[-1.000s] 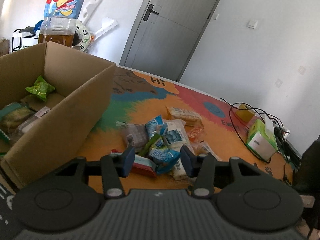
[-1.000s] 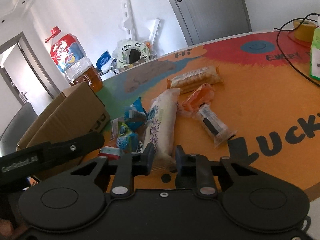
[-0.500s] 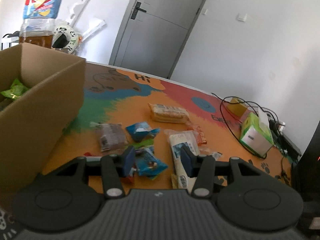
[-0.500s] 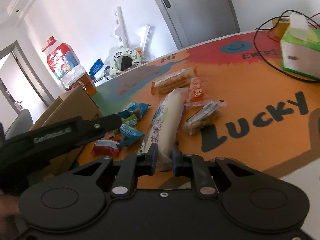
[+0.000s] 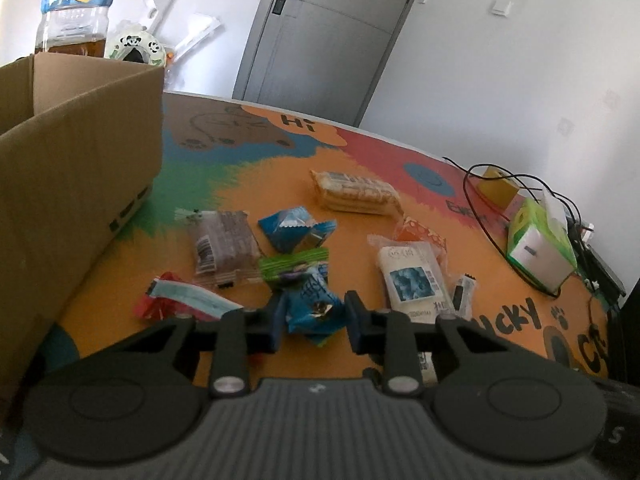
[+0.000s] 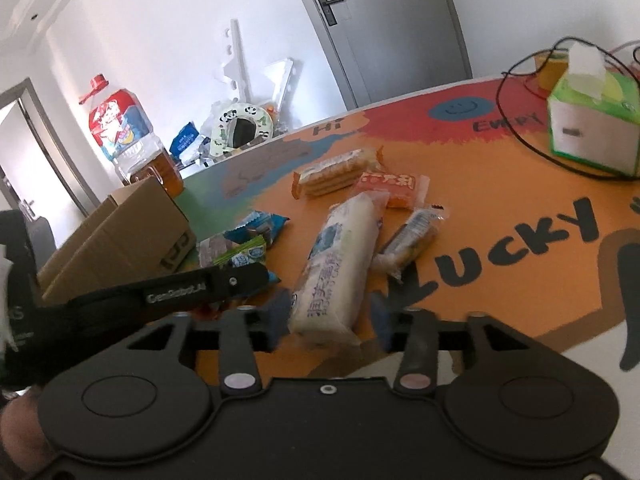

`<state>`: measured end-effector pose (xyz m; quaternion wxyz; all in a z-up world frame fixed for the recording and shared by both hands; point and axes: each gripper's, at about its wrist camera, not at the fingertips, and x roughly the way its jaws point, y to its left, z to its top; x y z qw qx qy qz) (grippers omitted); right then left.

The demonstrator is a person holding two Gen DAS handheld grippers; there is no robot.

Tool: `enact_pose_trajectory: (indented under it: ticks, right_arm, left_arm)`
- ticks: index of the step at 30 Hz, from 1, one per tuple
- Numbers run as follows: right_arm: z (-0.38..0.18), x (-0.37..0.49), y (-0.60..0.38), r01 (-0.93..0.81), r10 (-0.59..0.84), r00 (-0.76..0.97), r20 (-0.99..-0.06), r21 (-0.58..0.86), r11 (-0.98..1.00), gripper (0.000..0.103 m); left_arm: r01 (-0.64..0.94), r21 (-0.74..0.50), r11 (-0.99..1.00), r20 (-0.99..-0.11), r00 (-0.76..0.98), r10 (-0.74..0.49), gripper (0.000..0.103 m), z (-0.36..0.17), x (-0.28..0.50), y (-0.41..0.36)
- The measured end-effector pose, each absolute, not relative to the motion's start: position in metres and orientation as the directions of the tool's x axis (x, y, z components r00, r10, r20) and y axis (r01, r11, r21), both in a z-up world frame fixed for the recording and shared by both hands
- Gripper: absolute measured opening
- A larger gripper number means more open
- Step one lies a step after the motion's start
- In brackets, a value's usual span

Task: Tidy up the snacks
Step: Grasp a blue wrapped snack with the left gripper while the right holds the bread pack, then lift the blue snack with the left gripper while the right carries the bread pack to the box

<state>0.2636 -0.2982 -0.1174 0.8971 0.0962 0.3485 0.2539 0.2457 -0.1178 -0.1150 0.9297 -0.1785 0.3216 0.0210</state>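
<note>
Since the earlier frame: left gripper (image 5: 314, 322) has come down over the crumpled blue foil snack packet (image 5: 314, 306), jaws closing either side, pads not yet pressing. Right gripper (image 6: 329, 318) jaws opening off the long white bread wrapper (image 6: 340, 264), lying mid-bench (image 5: 400, 152). Advice: pinch the packet's bunched middle, lift clear, carry left to the brown cardboard box (image 5: 76, 184).
</note>
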Motion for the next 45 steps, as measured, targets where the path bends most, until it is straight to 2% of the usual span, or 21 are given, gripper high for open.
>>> enact_pose_trajectory:
  ticks: [21, 26, 28, 45]
  right_arm:
    - [-0.123, 0.273, -0.253, -0.416, 0.417, 0.642, -0.643, 0.165, 0.894, 0.059]
    - [-0.12, 0.269, -0.25, -0.424, 0.397, 0.646, -0.652, 0.126, 0.897, 0.035]
    - [-0.118, 0.266, -0.254, -0.422, 0.409, 0.646, -0.644, 0.145, 0.895, 0.031]
    - [-0.081, 0.227, -0.264, -0.451, 0.493, 0.693, -0.526, 0.216, 0.866, 0.028]
  left_arm:
    - [-0.191, -0.38, 0.905, -0.572, 0.817, -0.068, 0.029, -0.1, 0.206, -0.086]
    - [-0.205, -0.395, 0.895, -0.557, 0.829, -0.056, 0.029, -0.099, 0.195, -0.081]
    - [-0.212, -0.401, 0.891, -0.555, 0.83, -0.052, 0.029, -0.099, 0.189, -0.079]
    - [-0.207, -0.38, 0.902, -0.474, 0.88, 0.002, 0.029, -0.059, 0.147, -0.074]
